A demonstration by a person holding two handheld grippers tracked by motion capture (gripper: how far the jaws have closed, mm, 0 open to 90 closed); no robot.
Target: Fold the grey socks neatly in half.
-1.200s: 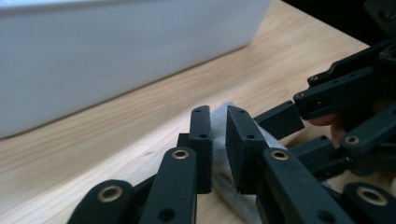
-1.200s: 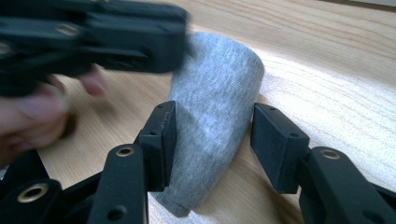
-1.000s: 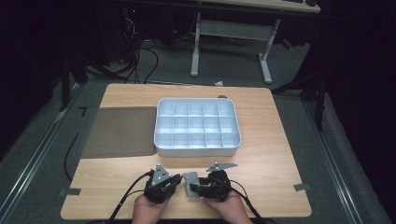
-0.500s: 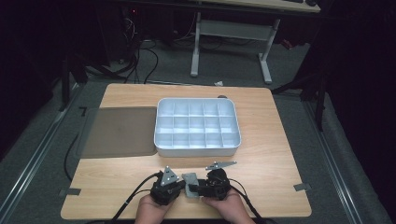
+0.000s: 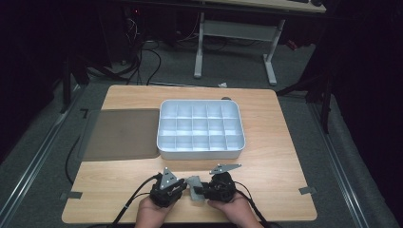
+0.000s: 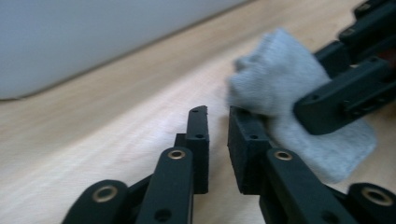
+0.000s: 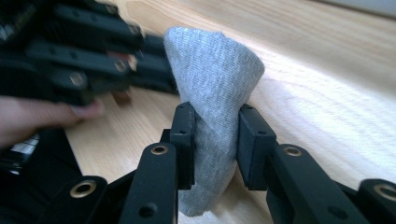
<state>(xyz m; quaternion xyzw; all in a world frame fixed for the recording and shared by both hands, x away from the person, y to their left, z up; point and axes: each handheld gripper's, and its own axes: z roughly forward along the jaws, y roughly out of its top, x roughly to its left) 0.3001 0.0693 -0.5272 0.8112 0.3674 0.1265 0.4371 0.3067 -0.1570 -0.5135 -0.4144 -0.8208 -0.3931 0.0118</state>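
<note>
At the bottom centre of the high view, the right gripper [image 5: 202, 191] has just been closing and pinches a grey cloth [image 7: 215, 93] between its jaws. The left gripper [image 6: 217, 123] beside it has just been opening, jaws slightly apart, nothing between them. Farther up, mid-frame, sits the white compartment tray [image 5: 164, 142].

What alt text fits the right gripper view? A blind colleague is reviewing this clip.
The right gripper pinches a folded grey cloth upright between its black jaws over a wooden table, with the left gripper close behind at left.
</note>
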